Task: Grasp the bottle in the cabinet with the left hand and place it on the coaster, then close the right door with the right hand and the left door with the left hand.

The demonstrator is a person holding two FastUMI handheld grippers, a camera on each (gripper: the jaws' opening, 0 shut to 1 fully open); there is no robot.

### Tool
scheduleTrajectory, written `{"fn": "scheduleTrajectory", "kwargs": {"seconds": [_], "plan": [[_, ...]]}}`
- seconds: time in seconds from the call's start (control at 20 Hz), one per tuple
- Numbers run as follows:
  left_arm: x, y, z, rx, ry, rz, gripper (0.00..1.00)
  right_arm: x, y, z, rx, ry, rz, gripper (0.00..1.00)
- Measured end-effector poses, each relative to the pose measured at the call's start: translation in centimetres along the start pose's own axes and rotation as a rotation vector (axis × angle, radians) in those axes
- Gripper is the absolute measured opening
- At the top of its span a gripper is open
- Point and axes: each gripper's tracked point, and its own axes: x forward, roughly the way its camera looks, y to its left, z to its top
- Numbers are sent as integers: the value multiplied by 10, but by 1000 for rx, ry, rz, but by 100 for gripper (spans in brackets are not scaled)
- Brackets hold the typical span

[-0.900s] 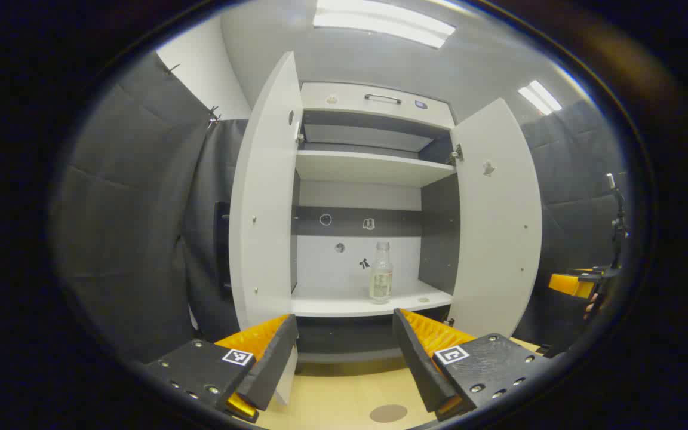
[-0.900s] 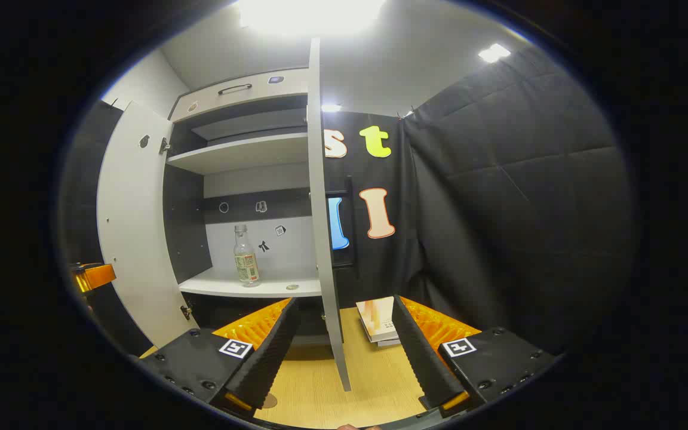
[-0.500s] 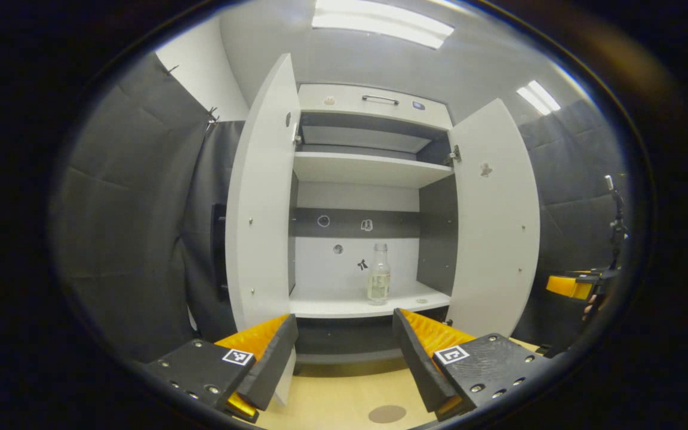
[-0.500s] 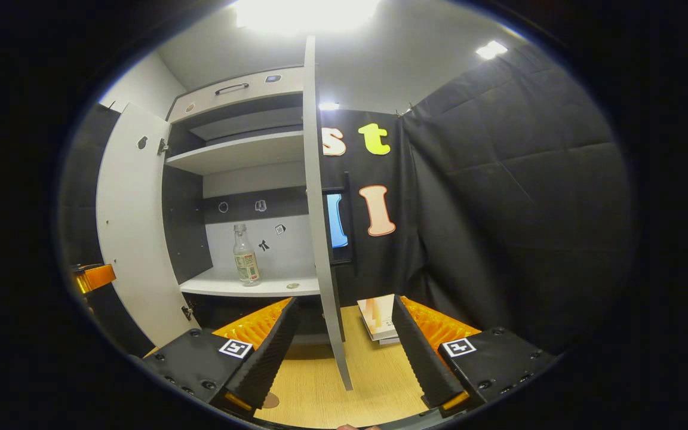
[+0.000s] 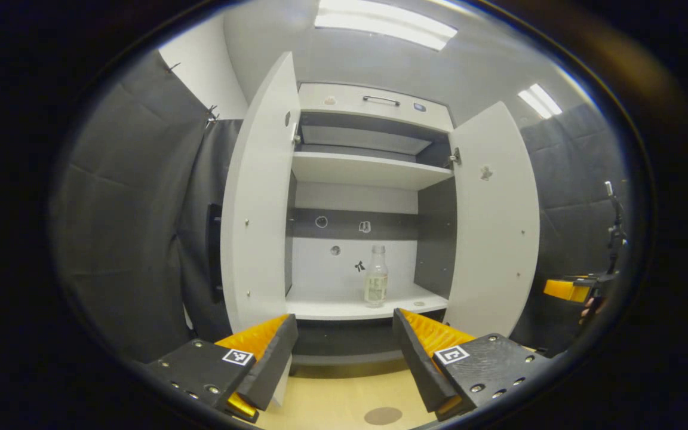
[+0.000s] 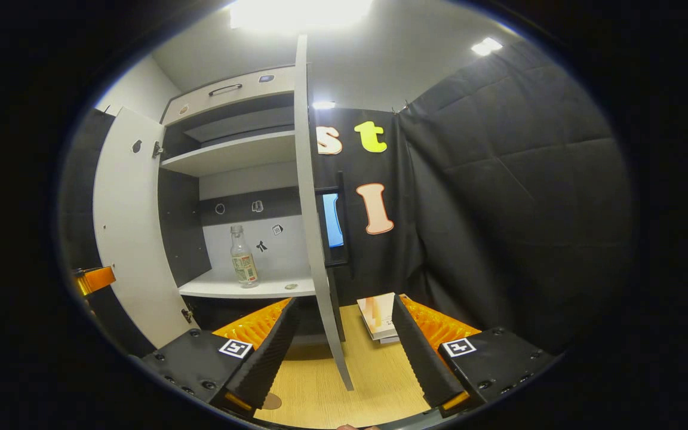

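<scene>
A clear bottle (image 5: pixel 375 283) with a label stands upright on the lower shelf of the white cabinet (image 5: pixel 356 307), both doors wide open. My left gripper (image 5: pixel 344 352) is open and empty, held in front of the cabinet and well short of the bottle. A round brown coaster (image 5: pixel 383 415) lies on the wooden table below it. In the right gripper view the bottle (image 6: pixel 242 266) stands left of the right door (image 6: pixel 314 239), seen edge-on. My right gripper (image 6: pixel 344 352) is open and empty, just short of that door's edge. The left door (image 5: pixel 253 197) swings out to the left.
The right door (image 5: pixel 493 221) stands open beside the other gripper (image 5: pixel 568 289), seen at the far right of the left gripper view. A small stack of books (image 6: pixel 380 316) lies on the wooden table (image 6: pixel 314 382) behind the right door. Black cloth walls surround the cabinet.
Both views drift slightly. The cabinet looks a little smaller in the left gripper view, and the door edge has shifted a little left in the right gripper view. Both grippers stay open.
</scene>
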Motion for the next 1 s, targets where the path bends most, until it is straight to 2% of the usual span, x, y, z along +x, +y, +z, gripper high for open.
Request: {"fn": "scheduleTrajectory", "kwargs": {"seconds": [0.15, 0.2, 0.25, 0.3, 0.35, 0.45, 0.6, 0.65, 0.7, 0.75, 0.8, 0.95, 1.0], "plan": [[5, -2, 1, 4, 9, -7, 94, 0, -4, 1, 5, 1, -16, 99], [8, -4, 3, 5, 8, -14, 94, 0, -6, 1, 5, 3, -22, 95], [10, -6, 5, 9, 8, -21, 94, -1, -9, 0, 7, 8, -28, 99], [15, -7, 8, 14, 8, -26, 94, -1, -11, 1, 11, 14, -34, 95], [20, -8, 9, 18, 12, -28, 94, -1, -14, 1, 17, 21, -41, 99], [32, -11, 15, 21, 16, -33, 94, 1, -22, 5, 27, 20, -57, 99], [55, -22, 19, 9, 13, -55, 94, 7, -43, 10, 7, -1, -112, 99], [64, -25, 19, 11, 14, -58, 94, 8, -54, 6, -12, 3, -137, 95], [75, -27, 19, 17, 18, -56, 94, 8, -65, 4, -31, 11, -169, 99], [85, -29, 19, 21, 24, -53, 94, 8, -75, 0, -36, 28, -189, 99], [96, -32, 21, 22, 22, -55, 94, 9, -80, -4, -30, 43, -196, 95], [130, -44, 22, 6, 23, -81, 94, 19, -100, -10, -19, 63, -239, 95], [141, -47, 23, 5, 25, -83, 94, 22, -106, -9, -14, 62, -253, 99]]}}
